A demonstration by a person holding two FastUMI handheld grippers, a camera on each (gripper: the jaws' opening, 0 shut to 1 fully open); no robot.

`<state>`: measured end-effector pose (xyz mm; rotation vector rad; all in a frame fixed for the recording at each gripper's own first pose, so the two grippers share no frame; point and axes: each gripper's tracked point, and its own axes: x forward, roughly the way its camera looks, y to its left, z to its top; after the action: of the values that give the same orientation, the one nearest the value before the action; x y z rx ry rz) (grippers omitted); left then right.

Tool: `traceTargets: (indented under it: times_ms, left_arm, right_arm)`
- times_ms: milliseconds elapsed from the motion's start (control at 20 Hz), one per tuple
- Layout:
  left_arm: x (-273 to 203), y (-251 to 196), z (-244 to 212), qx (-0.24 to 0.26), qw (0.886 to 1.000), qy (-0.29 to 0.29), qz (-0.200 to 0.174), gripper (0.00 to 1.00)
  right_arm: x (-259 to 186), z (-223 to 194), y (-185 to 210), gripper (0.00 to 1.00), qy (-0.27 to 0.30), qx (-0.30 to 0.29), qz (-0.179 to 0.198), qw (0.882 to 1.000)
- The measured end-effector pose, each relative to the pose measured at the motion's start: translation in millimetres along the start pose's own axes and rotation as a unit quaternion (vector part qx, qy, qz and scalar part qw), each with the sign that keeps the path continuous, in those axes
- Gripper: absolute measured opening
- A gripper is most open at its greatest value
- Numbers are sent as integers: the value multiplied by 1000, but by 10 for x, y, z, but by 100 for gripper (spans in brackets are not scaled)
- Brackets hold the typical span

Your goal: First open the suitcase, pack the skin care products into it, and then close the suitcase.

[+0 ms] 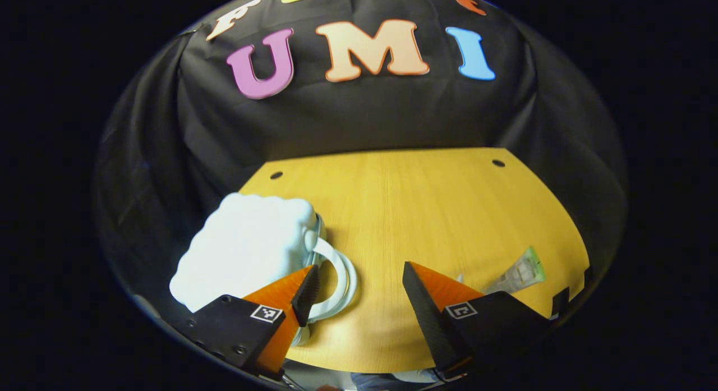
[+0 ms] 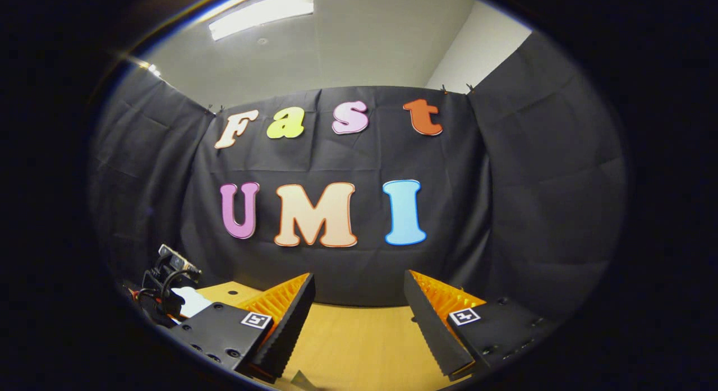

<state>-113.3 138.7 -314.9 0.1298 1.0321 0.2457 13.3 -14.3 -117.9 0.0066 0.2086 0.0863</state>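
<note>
I am holding my left gripper [image 1: 359, 290] released over the table [image 1: 426, 211] beside the white suitcase [image 1: 247, 248], my right gripper [image 2: 359, 315] hanging released too.

Each claw [image 1: 356, 293] [image 2: 359, 318] has orange ribbed fingers, black toothed pads, and black screwed mounts bearing square markers.

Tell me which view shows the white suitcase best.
The left gripper view: the white suitcase lies shut on the wooden table, its handle beside the left gripper fingers. The right gripper view catches a white sliver at lower left, possibly its edge.
</note>
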Motion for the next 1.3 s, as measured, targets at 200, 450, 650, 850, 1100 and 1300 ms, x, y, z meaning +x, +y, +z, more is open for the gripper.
traceTargets:
  times_ms: [200, 450, 650, 850, 1100, 1300]
  left_arm:
    - [419, 83, -254, -13, 997, 65, -29, 83]
    - [804, 106, -404, -26, 991, 120, -59, 82]
    - [958, 168, -465, -35, 987, 142, -62, 57]
    - [919, 166, -390, -28, 984, 149, -90, 18]
    - [762, 173, -206, -31, 984, 143, -98, 2]
    - [608, 172, -71, -32, 986, 130, -102, 0]
  right_arm:
    - [26, -182, -16, 97, 36, -12, -45, 998]
    - [-1, -296, 86, 98, 51, -53, -66, 995]
    - [-9, -326, 169, 99, 58, -67, -63, 994]
    - [35, -341, 174, 99, 57, -65, -61, 994]
    - [103, -339, 254, 100, 44, -61, -41, 996]
    - [179, -400, 380, 99, 42, -50, -13, 998]
